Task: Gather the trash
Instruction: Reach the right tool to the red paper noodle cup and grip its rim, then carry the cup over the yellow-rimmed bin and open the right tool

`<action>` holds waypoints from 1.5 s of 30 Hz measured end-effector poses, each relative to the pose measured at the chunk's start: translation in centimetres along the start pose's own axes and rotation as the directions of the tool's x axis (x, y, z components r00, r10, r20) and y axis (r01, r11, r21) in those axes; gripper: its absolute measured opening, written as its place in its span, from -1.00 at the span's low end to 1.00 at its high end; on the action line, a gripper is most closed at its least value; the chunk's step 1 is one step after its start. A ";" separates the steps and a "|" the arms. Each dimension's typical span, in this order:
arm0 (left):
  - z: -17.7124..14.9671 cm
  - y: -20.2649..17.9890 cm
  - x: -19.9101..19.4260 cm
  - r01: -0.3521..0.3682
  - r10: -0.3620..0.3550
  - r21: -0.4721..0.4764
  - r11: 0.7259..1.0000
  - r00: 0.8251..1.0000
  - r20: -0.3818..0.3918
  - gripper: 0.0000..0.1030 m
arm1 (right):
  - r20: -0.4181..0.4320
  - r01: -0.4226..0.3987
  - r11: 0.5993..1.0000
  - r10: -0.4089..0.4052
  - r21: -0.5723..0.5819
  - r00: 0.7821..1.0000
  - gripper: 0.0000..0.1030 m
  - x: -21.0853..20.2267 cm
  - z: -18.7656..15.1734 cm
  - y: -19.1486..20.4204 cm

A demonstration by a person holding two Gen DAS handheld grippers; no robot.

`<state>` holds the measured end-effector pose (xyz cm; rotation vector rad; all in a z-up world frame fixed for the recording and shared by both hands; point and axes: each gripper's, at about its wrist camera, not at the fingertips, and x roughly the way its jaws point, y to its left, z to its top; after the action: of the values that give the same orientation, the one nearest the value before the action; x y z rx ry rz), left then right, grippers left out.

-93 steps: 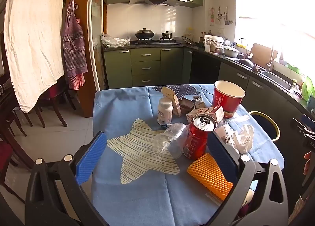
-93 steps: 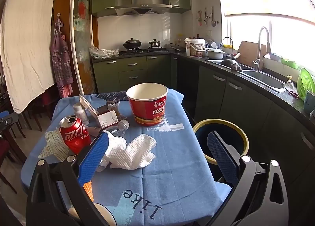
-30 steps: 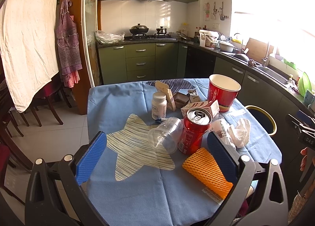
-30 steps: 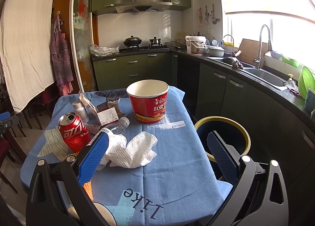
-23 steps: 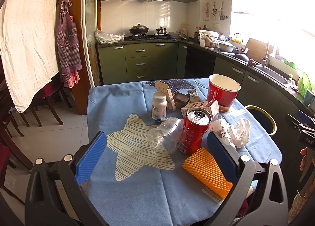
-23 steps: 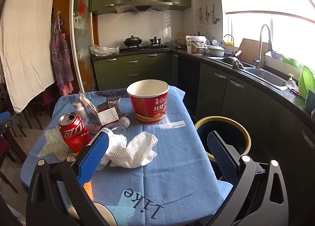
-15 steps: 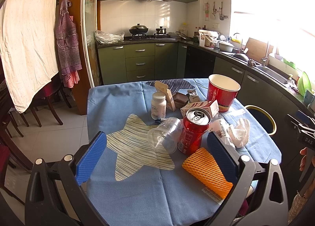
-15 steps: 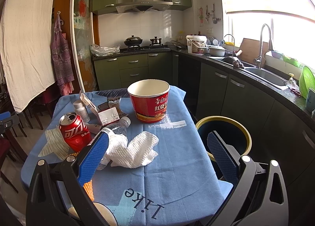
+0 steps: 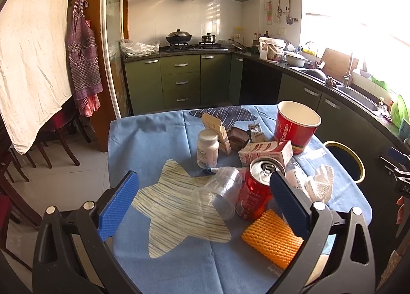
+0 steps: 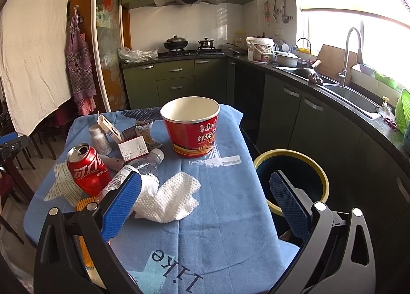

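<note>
Seemingly nothing has shifted: both grippers' fingers (image 9: 119,201) stay spread.

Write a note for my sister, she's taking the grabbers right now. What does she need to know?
Left hand-held gripper: open, empty, over the table's near edge.
Right hand-held gripper: open, empty, between the tissue and the bin.
On the blue cloth: can, clear cup, bottle, pill jar, carton, orange net, noodle bowl, wrappers.
Done: nothing seen in the bin.
Left: everything.
</note>
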<state>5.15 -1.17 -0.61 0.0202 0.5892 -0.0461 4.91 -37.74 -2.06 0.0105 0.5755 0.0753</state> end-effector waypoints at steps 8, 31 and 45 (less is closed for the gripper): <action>5.1 1.4 5.1 -0.010 0.011 -0.034 0.999 0.999 0.036 0.89 | -0.092 -0.080 0.997 0.082 0.021 0.992 0.92 5.2 8.5 -1.9; 6.6 5.5 18.3 -0.064 0.055 -0.154 0.986 0.997 -0.059 0.89 | -0.613 -0.015 0.990 0.097 0.138 0.784 -0.48 29.0 14.7 -4.8; 6.3 5.4 18.5 -0.077 0.069 -0.139 0.987 0.996 -0.062 0.89 | -0.610 0.014 0.990 0.074 0.139 0.789 -0.90 28.7 14.6 -5.9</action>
<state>24.23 3.33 -5.62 -0.0951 0.6475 0.0677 37.25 -41.29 -5.58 0.1337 1.2411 0.0698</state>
